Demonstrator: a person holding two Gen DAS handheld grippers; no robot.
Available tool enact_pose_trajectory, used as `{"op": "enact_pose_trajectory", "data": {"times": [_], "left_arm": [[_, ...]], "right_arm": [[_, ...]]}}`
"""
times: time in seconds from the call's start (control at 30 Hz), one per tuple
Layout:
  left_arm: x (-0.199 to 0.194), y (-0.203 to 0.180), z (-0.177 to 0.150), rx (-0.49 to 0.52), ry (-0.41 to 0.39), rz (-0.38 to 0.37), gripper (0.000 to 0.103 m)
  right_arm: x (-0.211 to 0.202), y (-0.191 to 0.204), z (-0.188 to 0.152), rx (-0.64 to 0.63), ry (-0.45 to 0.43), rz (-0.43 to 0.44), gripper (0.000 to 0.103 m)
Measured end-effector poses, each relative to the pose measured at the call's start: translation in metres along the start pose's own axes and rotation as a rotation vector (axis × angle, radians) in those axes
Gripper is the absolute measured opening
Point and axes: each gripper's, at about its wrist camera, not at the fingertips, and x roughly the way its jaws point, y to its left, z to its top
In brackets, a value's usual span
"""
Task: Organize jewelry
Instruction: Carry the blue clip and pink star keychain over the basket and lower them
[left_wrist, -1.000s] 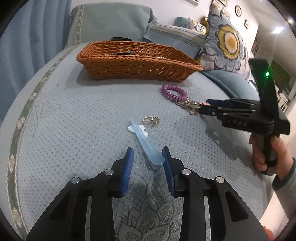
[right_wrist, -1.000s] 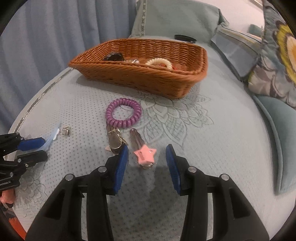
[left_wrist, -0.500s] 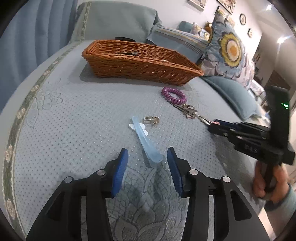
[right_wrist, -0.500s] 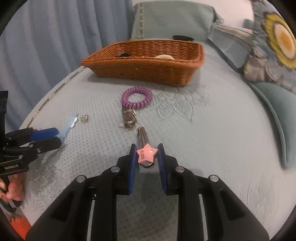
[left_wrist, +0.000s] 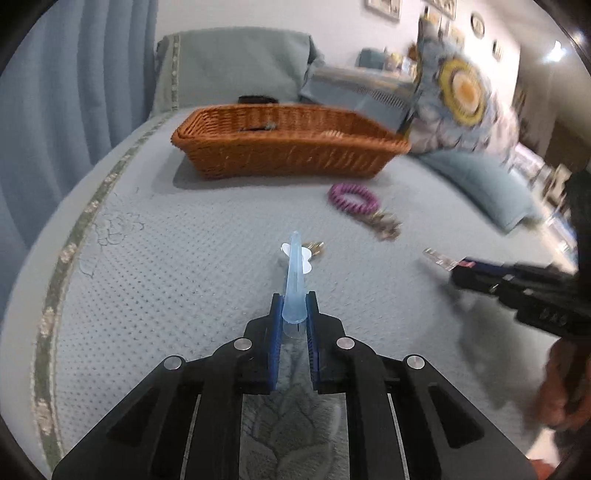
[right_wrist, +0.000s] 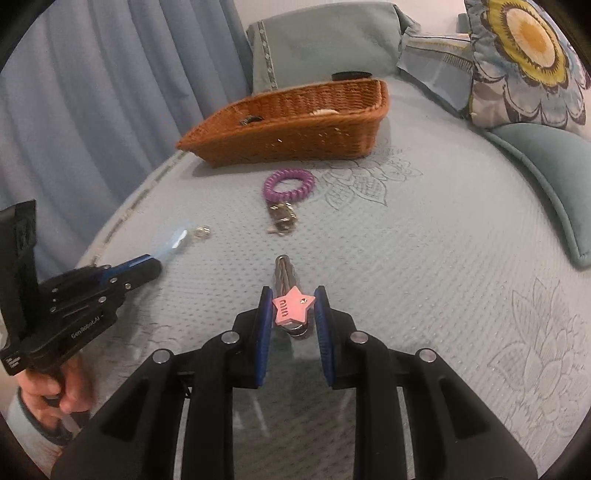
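My left gripper (left_wrist: 294, 310) is shut on a pale blue hair clip (left_wrist: 294, 277) and holds it just above the bedspread. My right gripper (right_wrist: 293, 306) is shut on a pink star hair clip (right_wrist: 293, 304), lifted slightly. A purple coil bracelet with keys (right_wrist: 289, 183) lies ahead of the right gripper; it also shows in the left wrist view (left_wrist: 352, 198). A small metal earring (left_wrist: 316, 248) lies beside the blue clip's tip. The brown wicker basket (right_wrist: 295, 125) stands at the back and holds a few items.
Floral cushions (right_wrist: 528, 55) and a teal pillow (right_wrist: 554, 177) lie to the right. Blue curtains (right_wrist: 92, 92) hang on the left past the bed edge. A dark round object (left_wrist: 257, 99) sits behind the basket. The left gripper (right_wrist: 140, 269) shows in the right wrist view.
The left gripper closed on the blue clip, which now points straight ahead. The right gripper closed on the star clip and lifted it a little off the bed.
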Motion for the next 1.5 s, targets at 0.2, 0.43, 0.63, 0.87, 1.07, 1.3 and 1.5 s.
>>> {"op": "enact_pose_trajectory", "data": {"times": [0.2, 0.43, 0.63, 0.87, 1.07, 1.3, 1.5], "left_arm": [[-0.015, -0.001, 0.012, -0.017, -0.060, -0.038, 0.010], [-0.023, -0.003, 0.054, -0.004, -0.144, -0.060, 0.010], [-0.008, -0.005, 0.111, 0.024, -0.210, -0.066, 0.010], [0.049, 0.003, 0.163, 0.015, -0.197, -0.060, 0.010], [0.094, 0.010, 0.175, 0.003, -0.154, -0.056, 0.010], [0.119, 0.008, 0.176, 0.001, -0.117, -0.060, 0.010], [0.111, 0.012, 0.173, -0.016, -0.108, -0.076, 0.027]], "right_arm": [[-0.022, 0.012, 0.016, -0.011, -0.069, 0.031, 0.020], [-0.034, 0.018, 0.064, -0.057, -0.167, 0.013, 0.020], [-0.011, 0.014, 0.123, -0.074, -0.229, -0.036, 0.020], [0.055, -0.006, 0.191, -0.029, -0.192, -0.063, 0.020], [0.111, -0.020, 0.211, -0.009, -0.097, -0.096, 0.020], [0.137, -0.018, 0.211, -0.014, -0.026, -0.139, 0.020], [0.132, -0.035, 0.206, 0.068, 0.001, -0.089, 0.034]]}}
